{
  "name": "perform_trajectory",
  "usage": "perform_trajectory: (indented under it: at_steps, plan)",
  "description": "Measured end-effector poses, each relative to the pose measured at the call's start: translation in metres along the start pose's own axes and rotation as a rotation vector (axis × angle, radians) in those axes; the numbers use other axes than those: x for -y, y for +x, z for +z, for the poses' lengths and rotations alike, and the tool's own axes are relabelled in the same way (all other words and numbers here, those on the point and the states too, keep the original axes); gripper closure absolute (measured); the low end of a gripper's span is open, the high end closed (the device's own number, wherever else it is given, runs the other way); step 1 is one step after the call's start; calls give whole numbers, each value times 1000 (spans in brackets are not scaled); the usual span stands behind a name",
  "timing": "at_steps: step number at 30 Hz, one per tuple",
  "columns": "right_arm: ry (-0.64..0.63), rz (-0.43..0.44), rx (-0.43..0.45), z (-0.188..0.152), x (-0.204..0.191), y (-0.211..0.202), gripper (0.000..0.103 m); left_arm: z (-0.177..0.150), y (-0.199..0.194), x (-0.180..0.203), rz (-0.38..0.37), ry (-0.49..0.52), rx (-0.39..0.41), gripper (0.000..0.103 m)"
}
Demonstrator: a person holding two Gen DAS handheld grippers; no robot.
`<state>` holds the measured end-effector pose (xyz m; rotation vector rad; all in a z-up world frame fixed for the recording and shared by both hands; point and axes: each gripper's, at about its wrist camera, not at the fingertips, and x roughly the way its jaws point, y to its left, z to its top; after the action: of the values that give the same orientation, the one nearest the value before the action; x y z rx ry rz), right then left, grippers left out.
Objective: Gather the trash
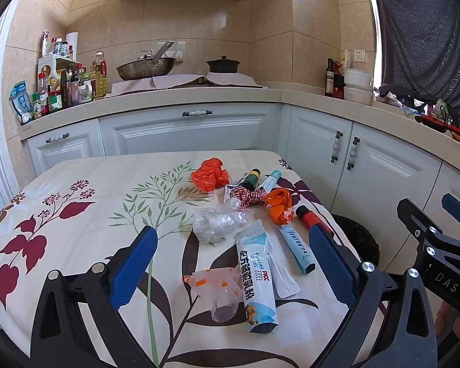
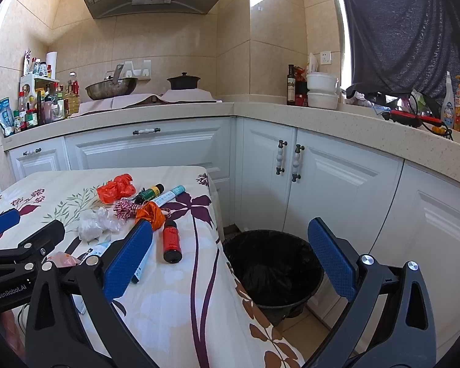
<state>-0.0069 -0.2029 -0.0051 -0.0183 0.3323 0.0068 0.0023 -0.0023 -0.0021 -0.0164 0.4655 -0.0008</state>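
Both my grippers hover above the table (image 1: pixel 76 184) with nothing in them: the left gripper (image 1: pixel 233 263) has its jaws spread wide over the near litter, and the right gripper (image 2: pixel 230 257) is just as wide, straddling the table's edge and the bin (image 2: pixel 273 270) on the floor beside it. The trash sits clustered on the floral cloth toward the bin side: a long white pouch (image 1: pixel 257 279) nearest me, a spotted clear wrapper (image 1: pixel 217 288) touching its left edge, a crumpled clear bag (image 1: pixel 214 224) beyond, two orange bags (image 1: pixel 210 174), a red-checked ribbon (image 1: pixel 250 197), a teal tube (image 1: pixel 297 248), and small bottles, one red (image 2: pixel 171 242) lying near the edge. Risks as I judge them: the pieces overlap, so closing on the pouch may drag the wrapper or the tube along and spill them on the way over. The thin films will likely crush and slip out of a wide pinch unless I bite deep. The red bottle lies on its side near the drop; a nudge from my right finger (image 2: pixel 128 260) could roll it off and past the bin. The cloth itself could bunch up under a low pinch and pull everything. My two grippers sit near each other, so crossing paths may knock them together.
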Motion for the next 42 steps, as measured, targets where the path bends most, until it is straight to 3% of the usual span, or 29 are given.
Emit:
perform_trajectory:
  at_steps: [42]
  plan:
    - [-2, -3, -2, 0, -1, 2, 4, -4, 5, -2, 3, -10, -16, 7]
